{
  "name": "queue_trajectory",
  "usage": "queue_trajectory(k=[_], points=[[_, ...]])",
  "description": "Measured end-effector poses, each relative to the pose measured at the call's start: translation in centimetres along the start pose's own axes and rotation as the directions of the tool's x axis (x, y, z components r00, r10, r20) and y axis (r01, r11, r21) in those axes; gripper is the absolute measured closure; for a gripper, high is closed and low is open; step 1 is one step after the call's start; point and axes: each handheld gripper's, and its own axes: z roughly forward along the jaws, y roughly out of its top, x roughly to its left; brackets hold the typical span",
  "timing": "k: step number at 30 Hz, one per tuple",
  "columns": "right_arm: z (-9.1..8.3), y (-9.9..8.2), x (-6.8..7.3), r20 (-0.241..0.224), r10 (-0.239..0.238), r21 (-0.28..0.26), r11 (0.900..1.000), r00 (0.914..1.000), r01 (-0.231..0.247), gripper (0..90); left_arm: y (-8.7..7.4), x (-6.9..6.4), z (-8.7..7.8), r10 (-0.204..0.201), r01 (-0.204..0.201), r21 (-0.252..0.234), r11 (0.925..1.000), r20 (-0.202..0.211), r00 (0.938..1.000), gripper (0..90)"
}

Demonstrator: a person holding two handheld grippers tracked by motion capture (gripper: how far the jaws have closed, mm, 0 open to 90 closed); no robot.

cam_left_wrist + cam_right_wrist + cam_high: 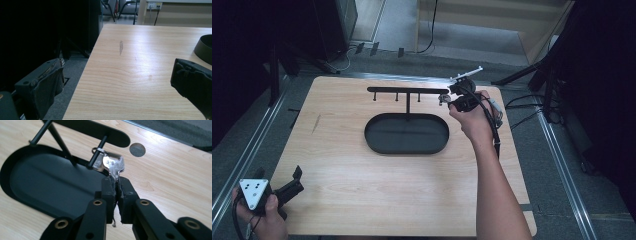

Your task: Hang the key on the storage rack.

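A silver key (113, 164) is pinched by its blade between the pads of my right gripper (116, 182), which is shut on it. The key's ring (96, 150) lies against the rightmost peg (98, 148) under the black hanger bar (100, 131); whether it loops the peg I cannot tell. In the high view the right gripper (448, 100) is at the right end of the bar (407, 90), above the black oval tray (374, 142). My left gripper (298, 181) rests at the table's near left corner, its jaws wide apart with nothing between them (117, 82).
The hanger's post rises from the tray (15, 162) and carries other bare pegs (396, 96). A round hole (137, 149) sits in the wooden table (377, 190) past the bar's end. Dark stands and cables surround the table on the floor.
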Motion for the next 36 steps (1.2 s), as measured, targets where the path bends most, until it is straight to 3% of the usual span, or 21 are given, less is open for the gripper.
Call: queue_trajectory(k=[3, 8, 10, 15, 22, 29, 31, 36], points=[[0.3, -0.2, -0.4, 0.026, 0.040, -0.028, 0.9988, 0.9989, -0.039, 71.5, 0.0, 0.0, 0.0, -0.001, 0.001, 0.002, 1.0000, 0.000, 1.0000, 0.0], [0.5, -1.3, -1.4, 0.032, 0.075, -0.024, 0.9970, 0.9967, -0.074, 67.0, 0.0, 0.0, 0.0, 0.000, 0.000, 0.005, 1.0000, 0.001, 1.0000, 0.0], [0.7, -2.3, -2.0, 0.026, 0.095, -0.010, 0.9954, 0.9951, -0.095, 63.0, 0.0, 0.0, 0.0, 0.003, -0.003, 0.006, 1.0000, 0.001, 1.0000, 0.0], [1.2, -4.2, -2.5, 0.049, 0.093, 0.020, 0.9953, 0.9944, -0.095, 55.3, 0.0, -0.1, 0.1, 0.007, -0.007, 0.006, 1.0000, -0.003, 1.0000, 0.0], [1.6, -6.6, -3.5, 0.047, 0.112, 0.057, 0.9918, 0.9926, -0.114, 49.7, 0.0, -0.1, 0.1, 0.010, -0.010, 0.007, 0.9999, -0.003, 0.9999, 0.0], [1.9, -9.9, -5.0, 0.033, 0.161, 0.102, 0.9813, 0.9865, -0.163, 45.3, 0.0, -0.2, 0.1, 0.011, -0.011, 0.005, 0.9999, -0.001, 0.9999, 0.0], [1.9, -10.1, -5.1, 0.034, 0.163, 0.107, 0.9804, 0.9861, -0.166, 44.5, 0.0, -0.1, 0.1, 0.011, -0.011, 0.006, 0.9999, -0.001, 0.9999, 0.0], [2.2, -12.2, -5.7, 0.037, 0.178, 0.139, 0.9737, 0.9834, -0.181, 36.0, 0.0, -0.2, 0.1, 0.013, -0.013, 0.005, 0.9999, 0.000, 0.9999, 0.0]])
